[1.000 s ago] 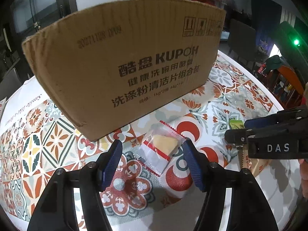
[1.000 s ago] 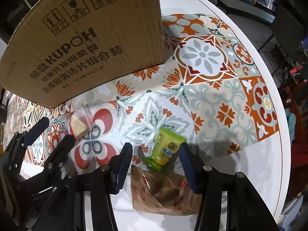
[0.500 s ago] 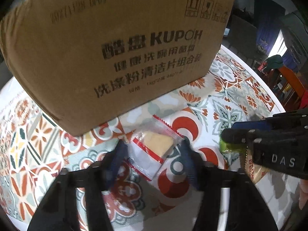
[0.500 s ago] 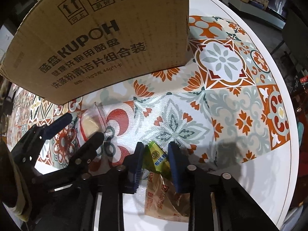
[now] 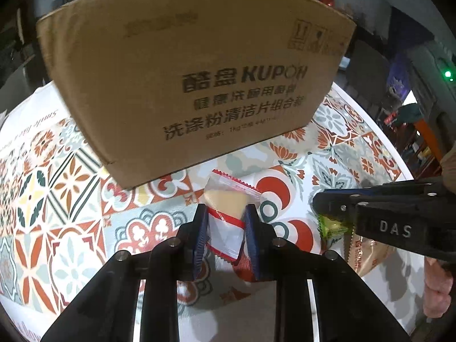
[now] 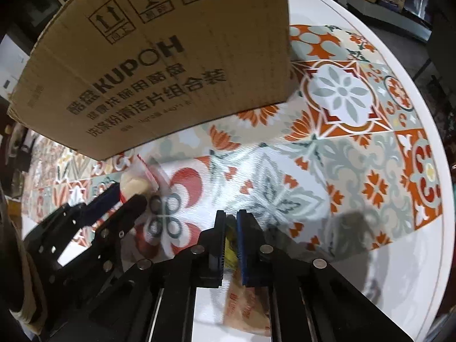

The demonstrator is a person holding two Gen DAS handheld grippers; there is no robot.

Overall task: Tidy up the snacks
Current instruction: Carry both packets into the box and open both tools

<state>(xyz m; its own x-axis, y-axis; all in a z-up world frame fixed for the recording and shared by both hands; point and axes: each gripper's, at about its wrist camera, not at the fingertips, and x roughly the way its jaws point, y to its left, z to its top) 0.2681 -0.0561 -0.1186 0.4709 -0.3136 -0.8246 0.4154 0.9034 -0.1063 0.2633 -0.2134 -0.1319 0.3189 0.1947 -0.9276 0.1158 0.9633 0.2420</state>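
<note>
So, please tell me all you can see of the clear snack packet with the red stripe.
The packet is a small pouch of clear, crinkly plastic with a red stripe across its middle, a white panel below it and red zigzag seals at both ends. Inside, in the far half, sits a pale yellow wedge, perhaps cake. It lies on the patterned tablecloth, just in front of the box, apart from it. The left gripper is closing on it; its blue pads press both sides.

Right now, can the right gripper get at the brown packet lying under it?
Probably not yet. The right gripper is shut on the green snack, so its jaws are taken. The brown packet lies just below it, uncovered, so once the snack is dropped it looks easy to reach.
</note>
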